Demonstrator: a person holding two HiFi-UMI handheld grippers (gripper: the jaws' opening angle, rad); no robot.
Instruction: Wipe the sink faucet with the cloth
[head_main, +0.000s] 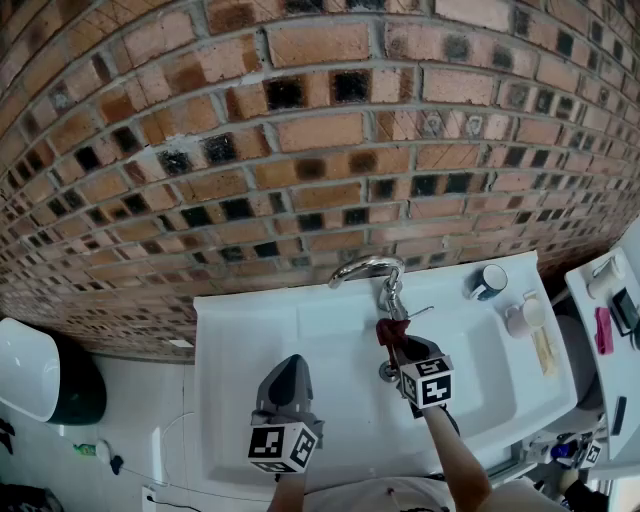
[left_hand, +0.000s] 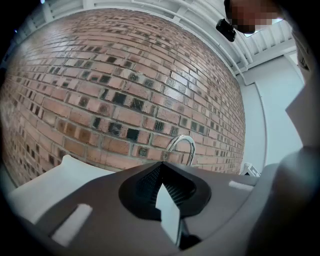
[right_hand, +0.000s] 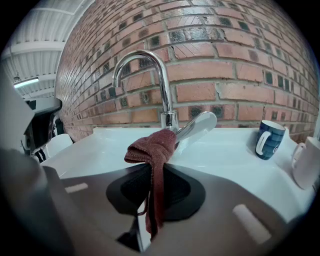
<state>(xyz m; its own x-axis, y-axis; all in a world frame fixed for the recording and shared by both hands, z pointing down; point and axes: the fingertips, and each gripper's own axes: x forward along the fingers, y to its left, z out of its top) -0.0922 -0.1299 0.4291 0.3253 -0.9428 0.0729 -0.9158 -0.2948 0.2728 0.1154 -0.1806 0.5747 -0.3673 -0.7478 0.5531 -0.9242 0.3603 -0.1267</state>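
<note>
While the right tool (right_hand: 151, 171) gripped the dark red cloth (right_hand: 153, 149), its bunched end pressed against the faucet (right_hand: 165, 90).
The cloth hung between the closed jaws, its top touching the chrome lever at the spout's foot, over the white sink (head_main: 238, 335). The left tool (left_hand: 162, 169) sat nearer and to the left, jaws together on nothing, apart from the faucet. A blue mug (right_hand: 269, 139) stood at the far right rim.
</note>
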